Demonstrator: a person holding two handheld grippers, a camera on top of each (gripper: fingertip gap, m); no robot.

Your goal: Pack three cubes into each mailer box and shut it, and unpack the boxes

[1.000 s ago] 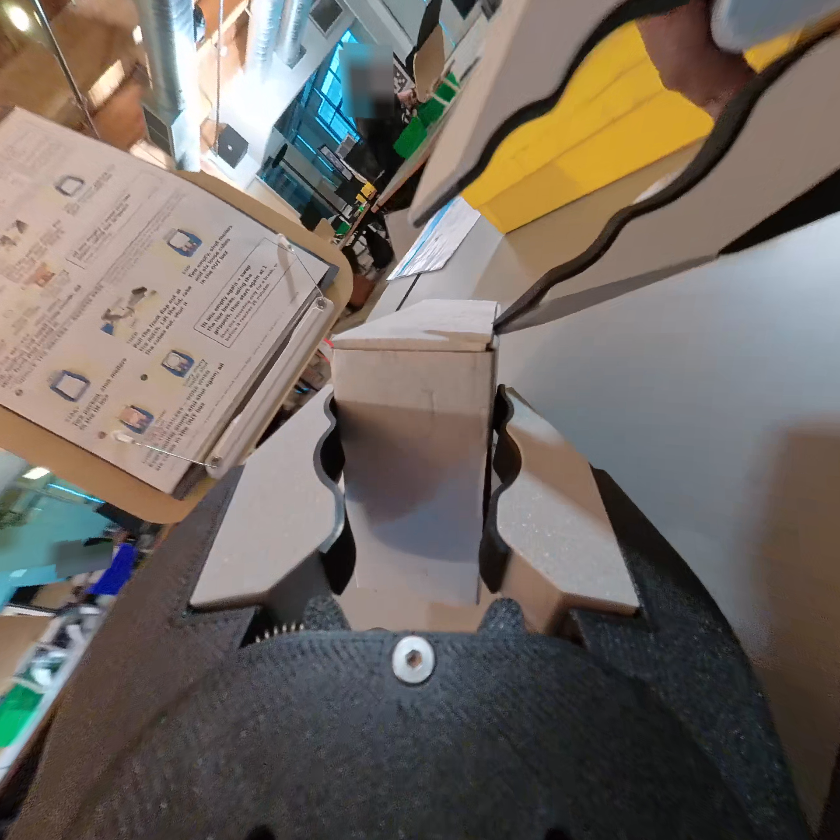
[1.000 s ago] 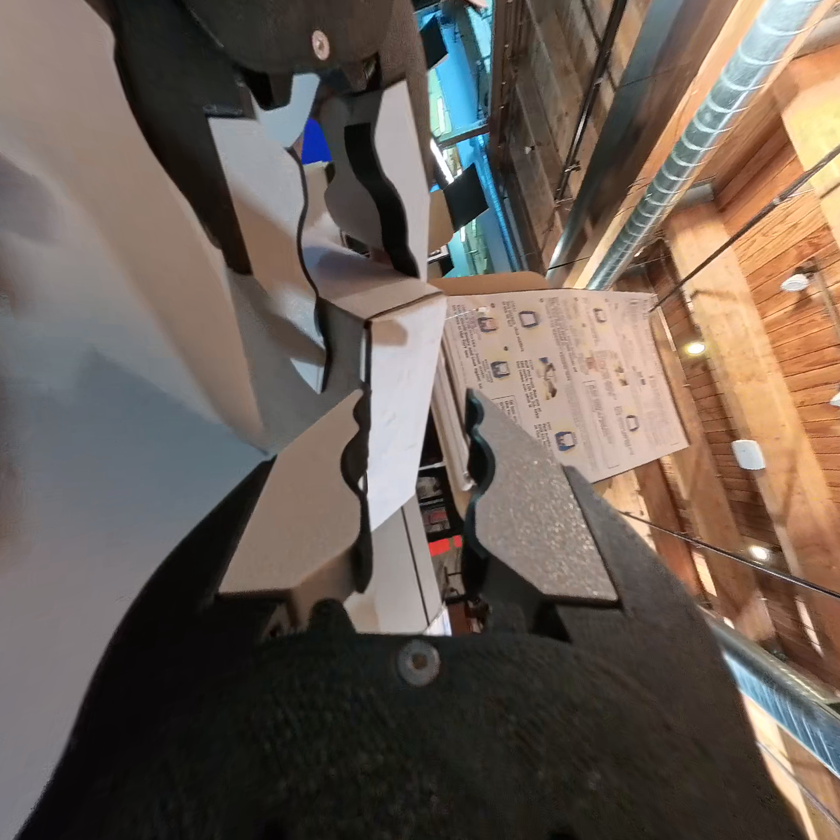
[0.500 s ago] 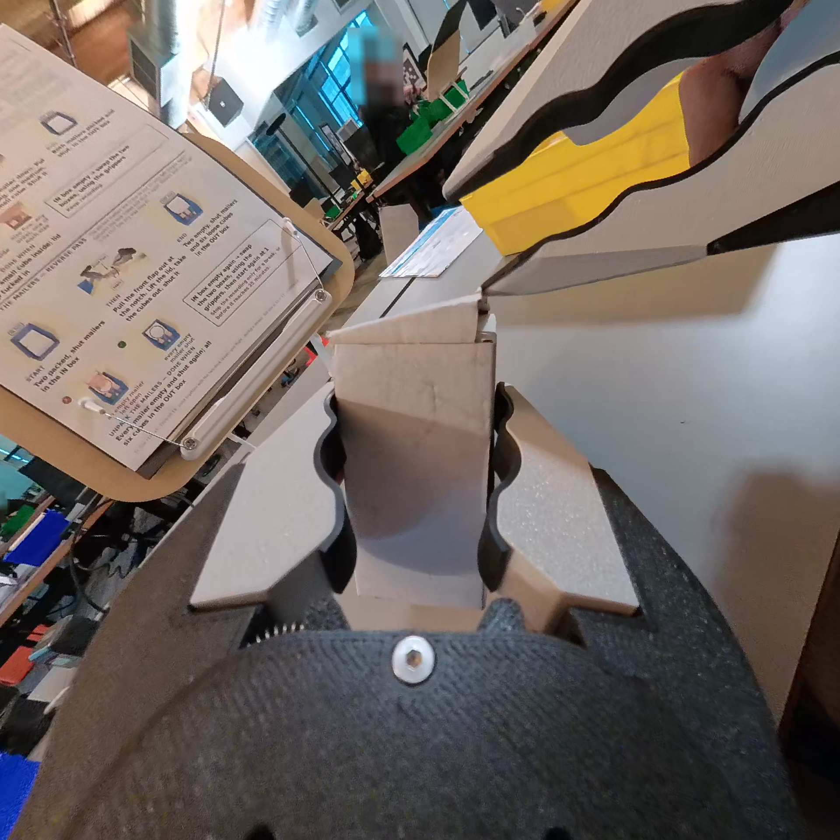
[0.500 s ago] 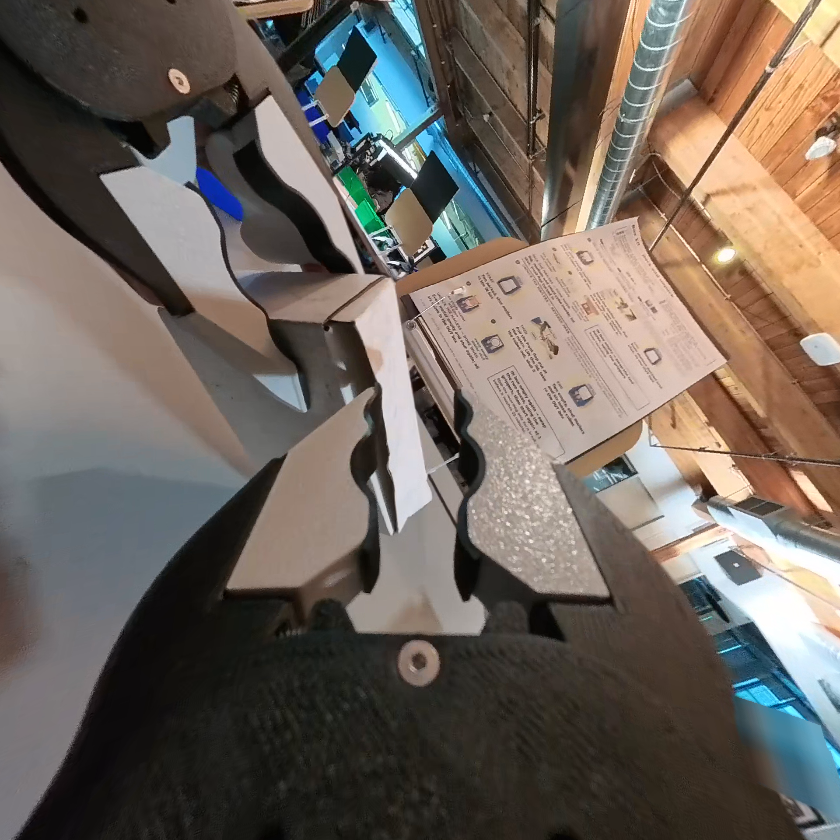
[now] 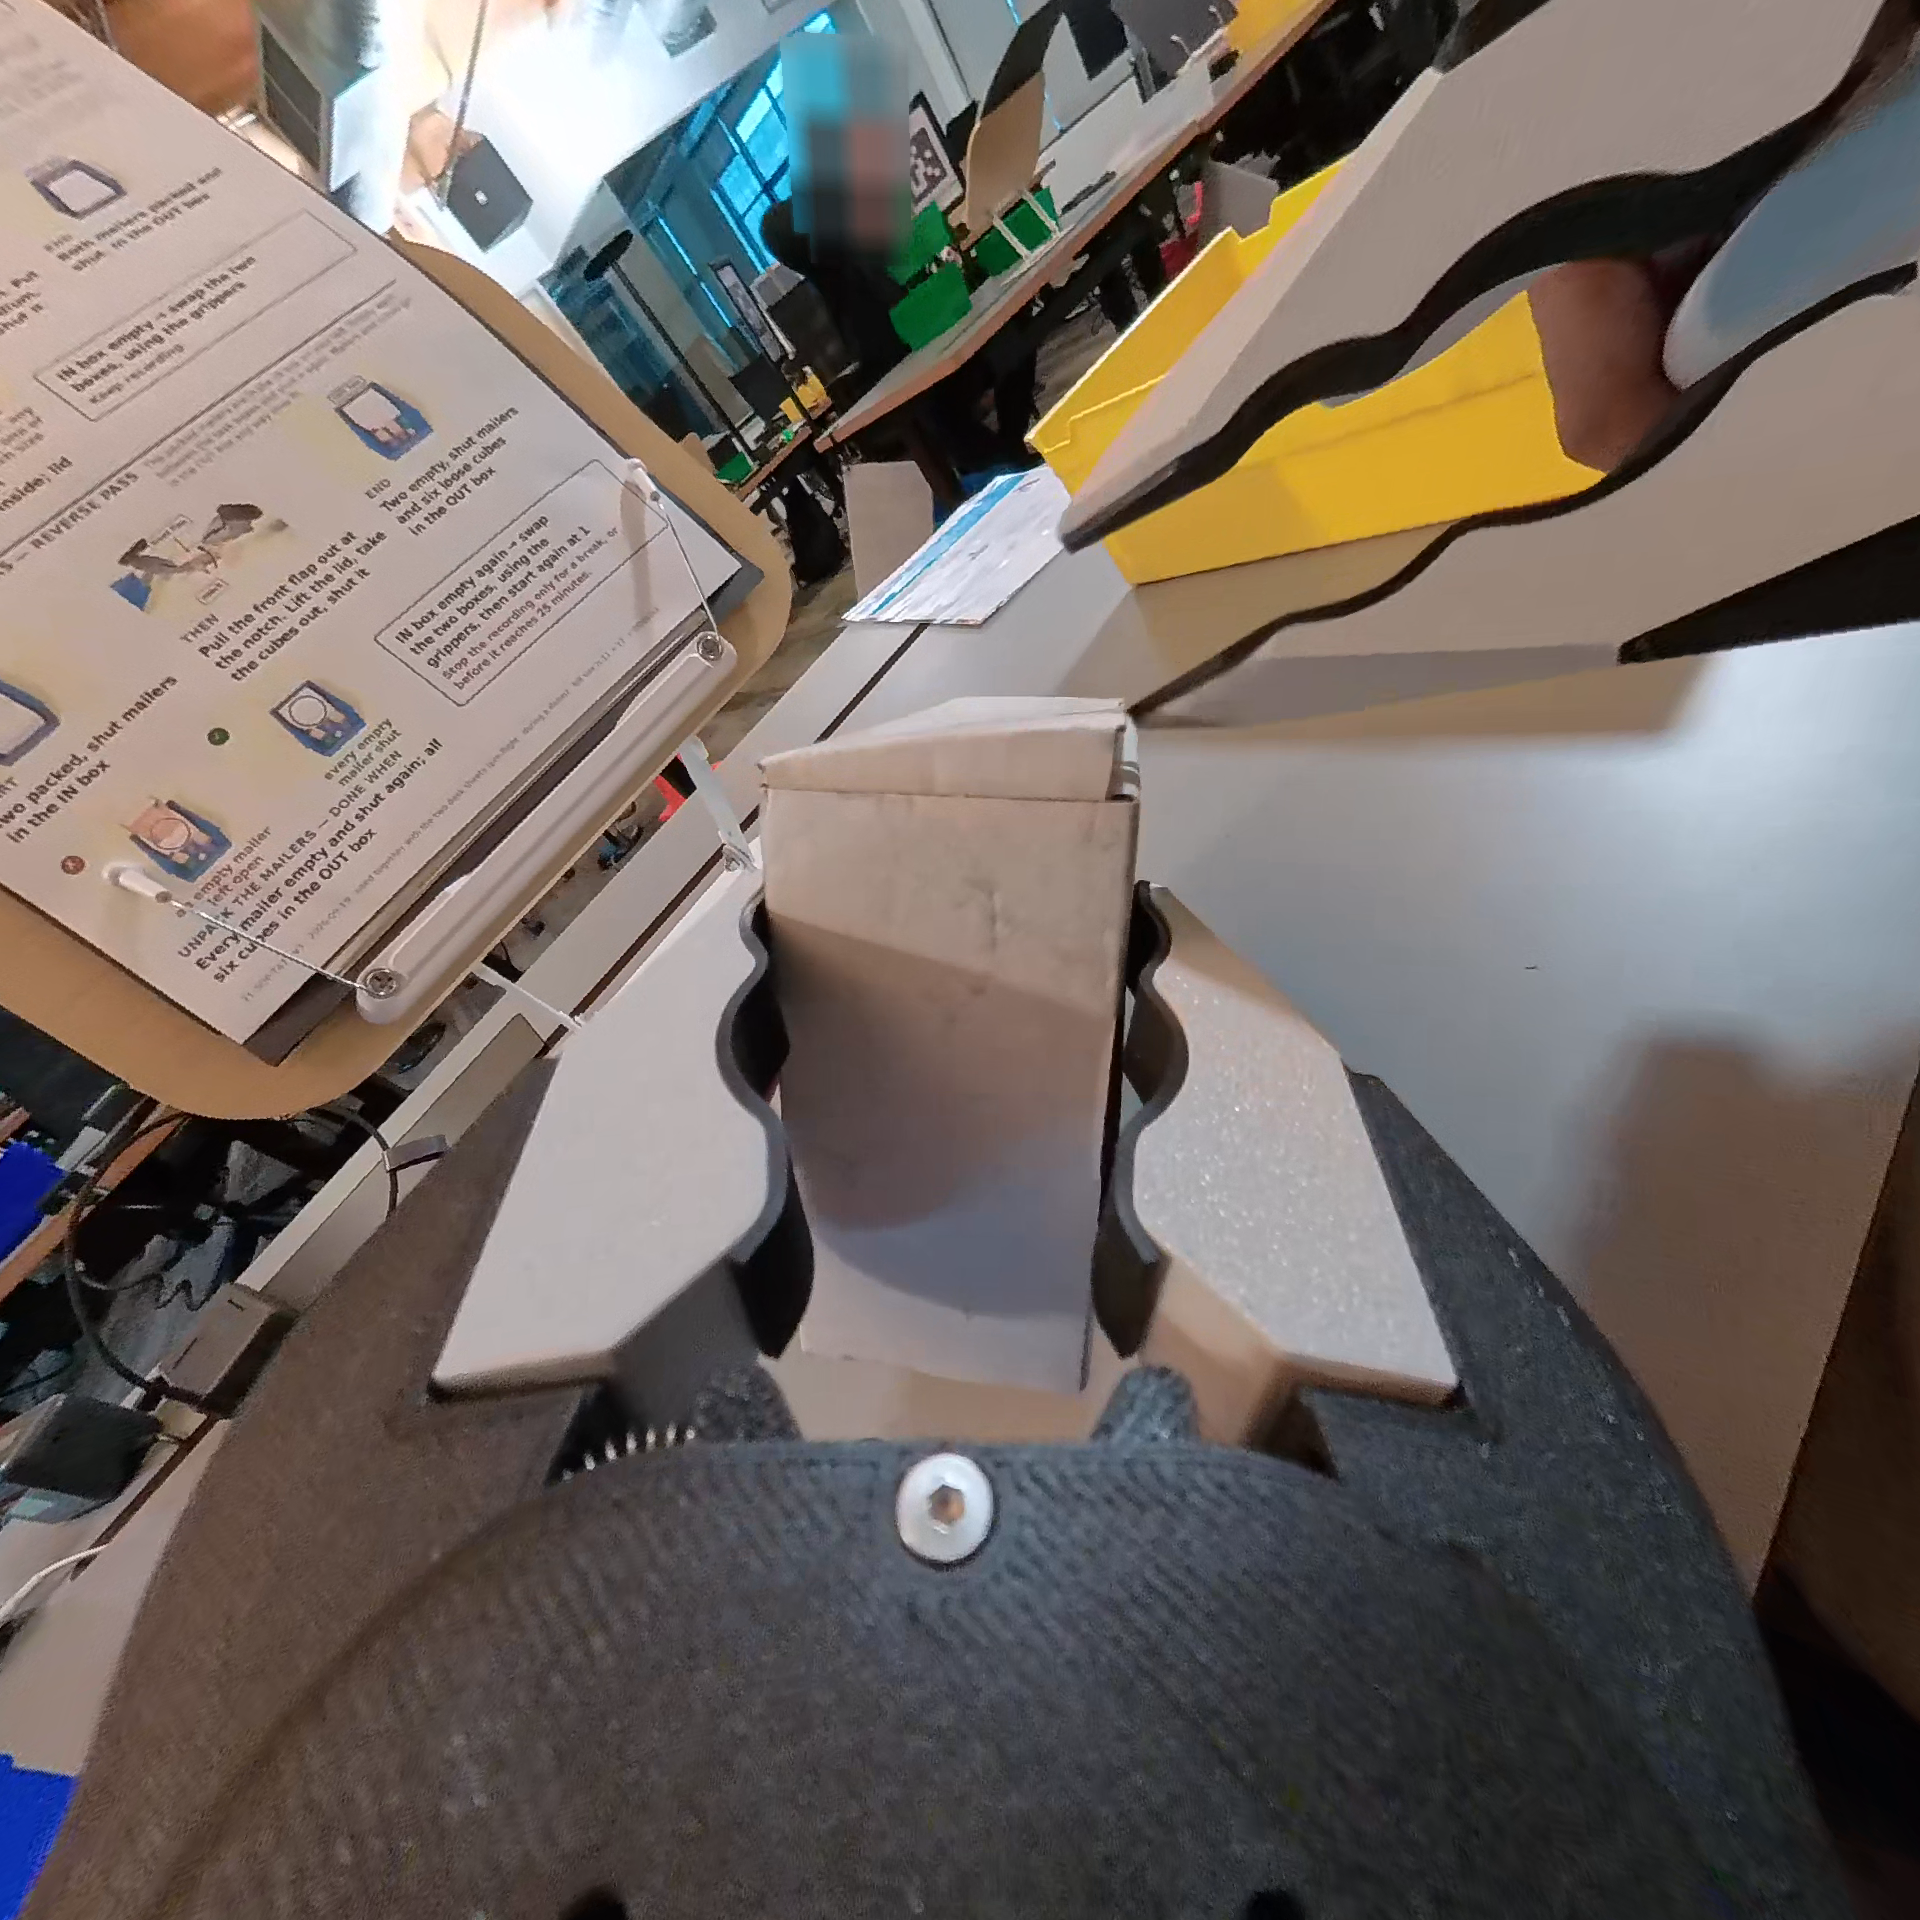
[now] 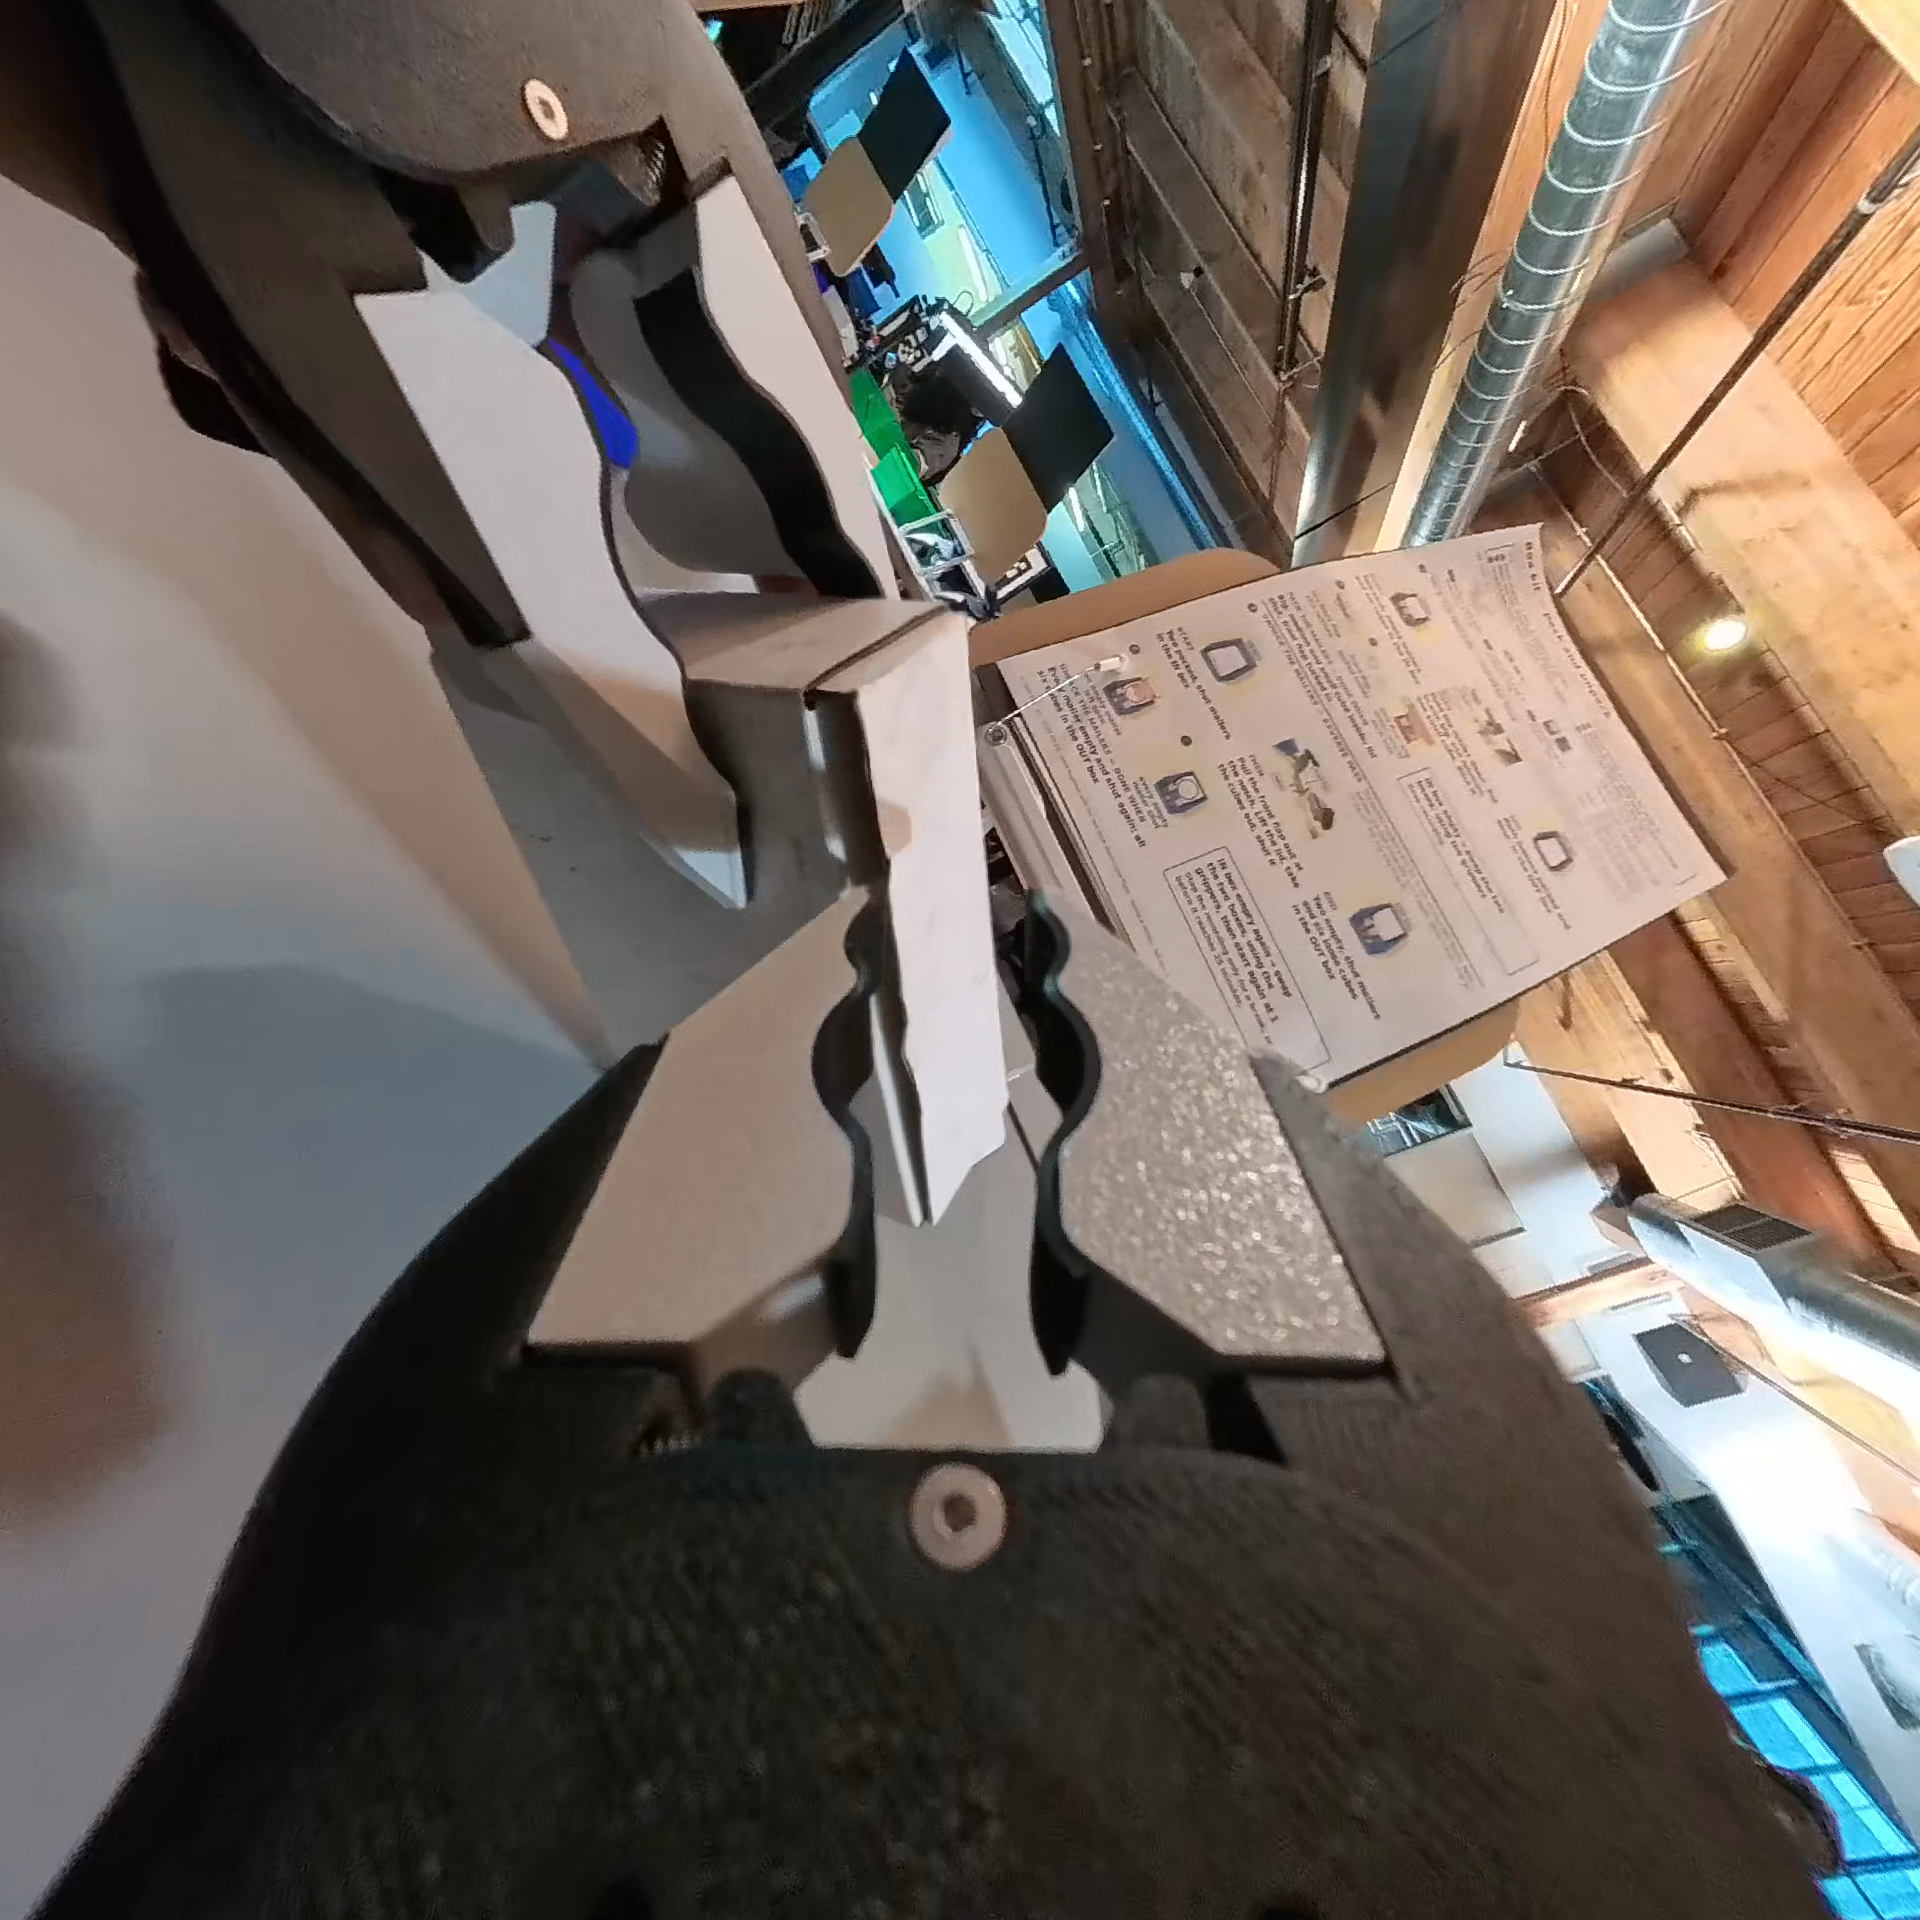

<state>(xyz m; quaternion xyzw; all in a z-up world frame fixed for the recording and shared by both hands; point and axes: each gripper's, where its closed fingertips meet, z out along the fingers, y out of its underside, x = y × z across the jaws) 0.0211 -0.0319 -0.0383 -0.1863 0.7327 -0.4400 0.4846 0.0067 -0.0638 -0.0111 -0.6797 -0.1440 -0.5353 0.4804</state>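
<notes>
A brown cardboard mailer box [image 5: 945,1039] stands on edge between the fingers of my left gripper [image 5: 945,914], which is shut on it above the grey table [image 5: 1455,935]. My right gripper [image 5: 1101,623] comes in from the upper right, its lower fingertip at the box's top corner. In the right wrist view my right gripper [image 6: 951,925] is open, with the box's pale flap [image 6: 935,883] between its fingers and a gap beside the flap. The left gripper [image 6: 805,727] holds the box [image 6: 769,717] at upper left there. No cubes are in view.
An instruction sheet on a clipboard stand [image 5: 312,623] is to the left, and also shows in the right wrist view [image 6: 1351,810]. A yellow bin [image 5: 1299,447] and a paper sheet [image 5: 966,551] lie farther back on the table. A person stands far behind. Spacing between my two grippers at the tips: around 5 centimetres.
Both grippers and the box have tilted, so the room looks more level. The flap now reaches deeper between my right fingers, which stand a little closer together.
</notes>
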